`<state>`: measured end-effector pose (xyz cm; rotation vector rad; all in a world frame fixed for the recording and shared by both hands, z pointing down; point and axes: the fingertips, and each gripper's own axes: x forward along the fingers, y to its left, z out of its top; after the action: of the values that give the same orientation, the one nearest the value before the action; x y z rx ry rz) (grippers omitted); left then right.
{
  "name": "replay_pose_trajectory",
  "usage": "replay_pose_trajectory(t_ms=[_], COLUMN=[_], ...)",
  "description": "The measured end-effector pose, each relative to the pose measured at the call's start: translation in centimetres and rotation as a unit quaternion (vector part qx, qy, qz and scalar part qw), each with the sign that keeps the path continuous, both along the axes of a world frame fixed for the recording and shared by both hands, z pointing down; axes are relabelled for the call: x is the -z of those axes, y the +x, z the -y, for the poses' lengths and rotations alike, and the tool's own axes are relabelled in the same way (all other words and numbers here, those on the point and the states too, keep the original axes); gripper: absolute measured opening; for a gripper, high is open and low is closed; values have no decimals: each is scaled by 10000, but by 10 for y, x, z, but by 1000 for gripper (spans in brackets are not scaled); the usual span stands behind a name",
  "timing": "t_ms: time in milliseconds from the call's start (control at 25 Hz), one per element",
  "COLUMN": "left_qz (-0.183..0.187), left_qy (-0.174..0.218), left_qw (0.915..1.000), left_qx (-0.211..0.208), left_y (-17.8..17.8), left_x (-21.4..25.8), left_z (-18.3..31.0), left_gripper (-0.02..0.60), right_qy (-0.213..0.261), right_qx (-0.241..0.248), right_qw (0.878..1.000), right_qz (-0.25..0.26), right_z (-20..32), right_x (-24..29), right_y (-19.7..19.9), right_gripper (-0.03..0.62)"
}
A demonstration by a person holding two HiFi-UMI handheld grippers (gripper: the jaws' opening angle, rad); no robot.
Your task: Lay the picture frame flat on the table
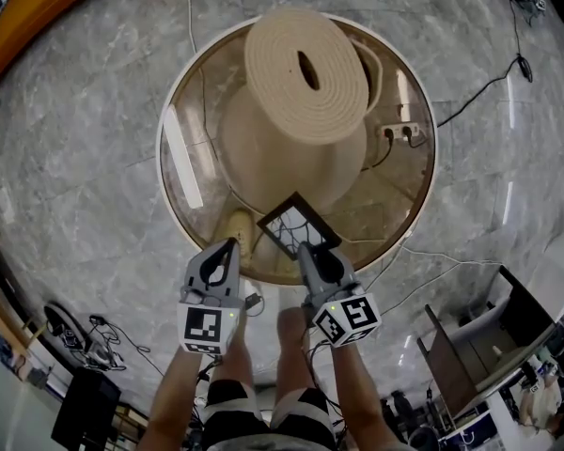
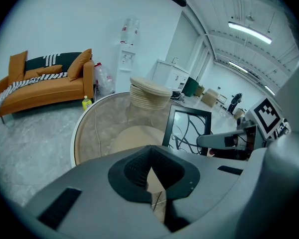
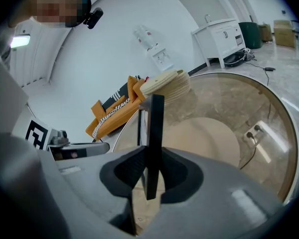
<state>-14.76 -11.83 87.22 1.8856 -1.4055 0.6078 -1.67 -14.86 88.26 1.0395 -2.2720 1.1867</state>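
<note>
A black picture frame (image 1: 298,225) with a white and black line print stands tilted over the near rim of the round glass table (image 1: 169,158). My right gripper (image 1: 307,249) is shut on its lower edge. In the right gripper view the frame (image 3: 154,133) shows edge-on between the jaws of the right gripper (image 3: 150,176). My left gripper (image 1: 228,247) hangs to the left of the frame, apart from it, with its jaws together and nothing in them. The left gripper view shows the frame (image 2: 189,128) upright, with the right gripper (image 2: 224,140) on its right side.
A big beige ribbed cone (image 1: 305,73) forms the table's base under the glass. A power strip (image 1: 399,132) with cables lies beneath the top. An orange sofa (image 2: 45,83) and a yellow bottle (image 2: 86,102) lie beyond the table. Stands and gear crowd the floor near my feet.
</note>
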Motion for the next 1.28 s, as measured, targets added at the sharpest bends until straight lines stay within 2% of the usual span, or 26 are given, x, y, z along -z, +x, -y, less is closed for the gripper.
replay_pose_trajectory(t_ms=[280,1280], left_qz=[-32,-22], left_qy=[-24,-220], left_qw=[10000,9997], left_qx=[-4,97], left_y=[1,2], left_x=[-5,-20], left_z=[12,19], left_gripper=[17,17], right_qy=[-219,-542], right_qx=[-333,-495], right_qw=[9991,9973], right_qz=[119,25], right_z=[23,37], right_x=[-16,-44], right_y=[2,13], right_gripper=[92,157])
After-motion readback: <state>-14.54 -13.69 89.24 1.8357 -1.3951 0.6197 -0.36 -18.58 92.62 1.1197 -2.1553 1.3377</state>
